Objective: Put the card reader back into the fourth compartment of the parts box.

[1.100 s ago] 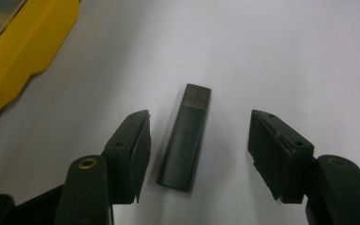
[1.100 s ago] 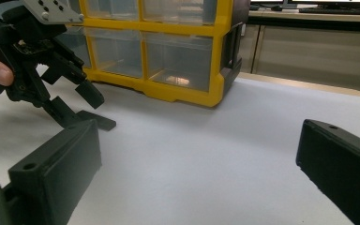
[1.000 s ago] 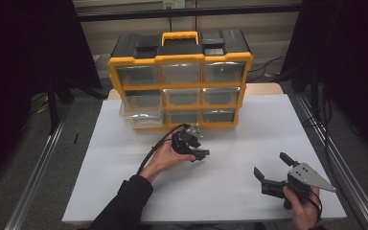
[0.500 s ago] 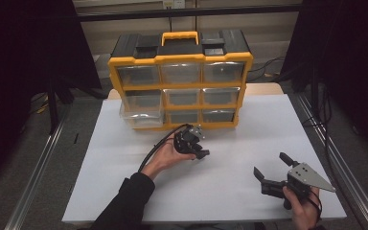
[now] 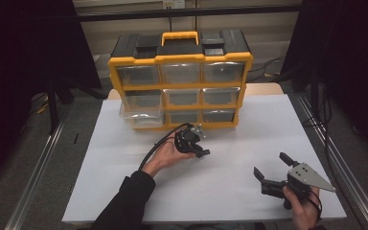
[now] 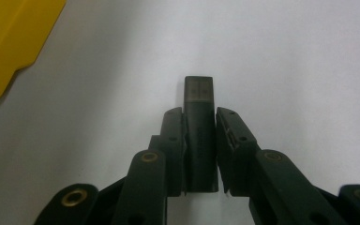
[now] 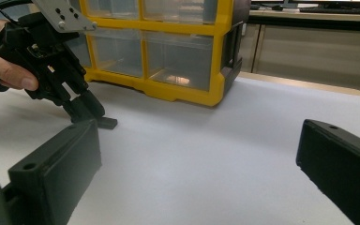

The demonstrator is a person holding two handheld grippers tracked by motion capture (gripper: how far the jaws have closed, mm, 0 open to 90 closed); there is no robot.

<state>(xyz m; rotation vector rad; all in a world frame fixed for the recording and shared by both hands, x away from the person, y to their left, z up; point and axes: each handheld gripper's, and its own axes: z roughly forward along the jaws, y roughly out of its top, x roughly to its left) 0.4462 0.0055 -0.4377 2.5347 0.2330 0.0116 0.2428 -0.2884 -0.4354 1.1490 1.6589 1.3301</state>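
With my left gripper (image 6: 199,140) having just been closing, its jaws now clamp a small dark stick (image 6: 199,122) lying on the bench (image 5: 249,139) before the organizer (image 5: 179,79); my right gripper (image 5: 274,170) waits apart. Next I judge: lift it straight, keeping squeeze

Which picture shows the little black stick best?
The left gripper view: the little black stick lies on the white table between the left gripper's jaws. The right gripper view shows its tip; the high view shows a dark speck.

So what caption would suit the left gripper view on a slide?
Left gripper, jaws just closing around a small dark USB-style stick lying on the white table, yellow plastic drawer cabinet at the corner.
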